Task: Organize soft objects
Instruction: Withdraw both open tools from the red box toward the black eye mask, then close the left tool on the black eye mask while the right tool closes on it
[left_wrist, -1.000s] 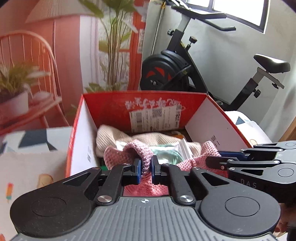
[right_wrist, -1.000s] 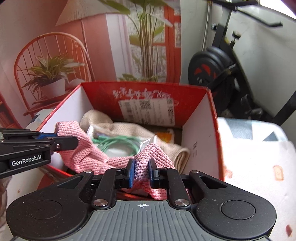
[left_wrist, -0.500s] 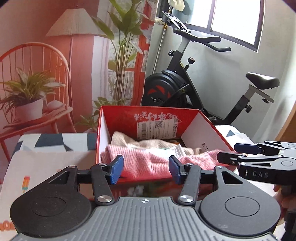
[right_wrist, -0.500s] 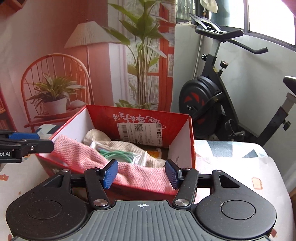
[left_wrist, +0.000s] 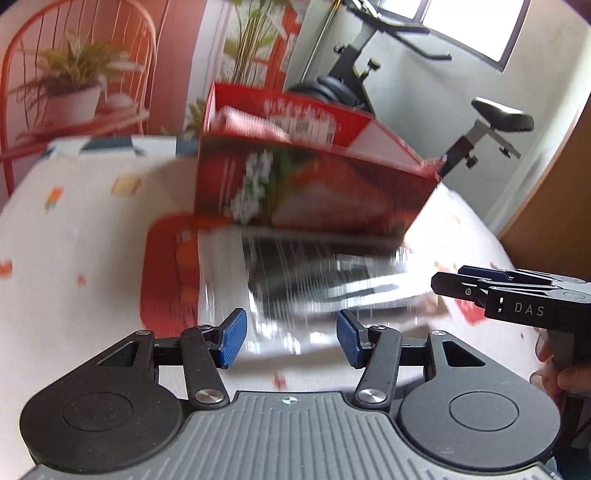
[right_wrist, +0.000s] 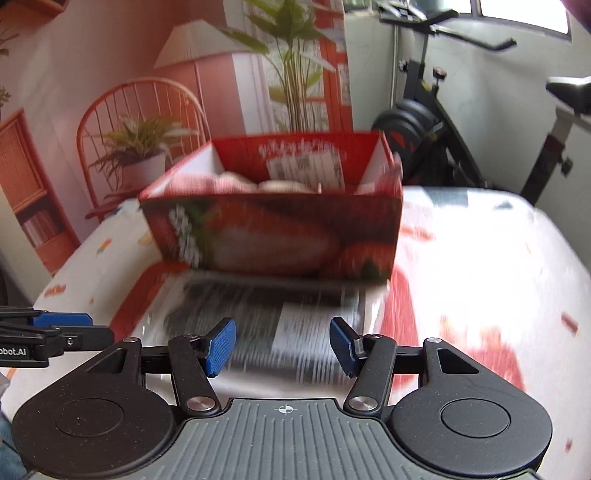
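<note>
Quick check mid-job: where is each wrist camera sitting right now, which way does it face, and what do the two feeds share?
Left wrist: on the left gripper, looking forward and down at the red box; the right gripper and a hand show at right.
Right wrist: on the right gripper, facing the same box; the left gripper shows at left.
Shared: box, patterned tablecloth, exercise bike, both grippers open and empty.
</note>
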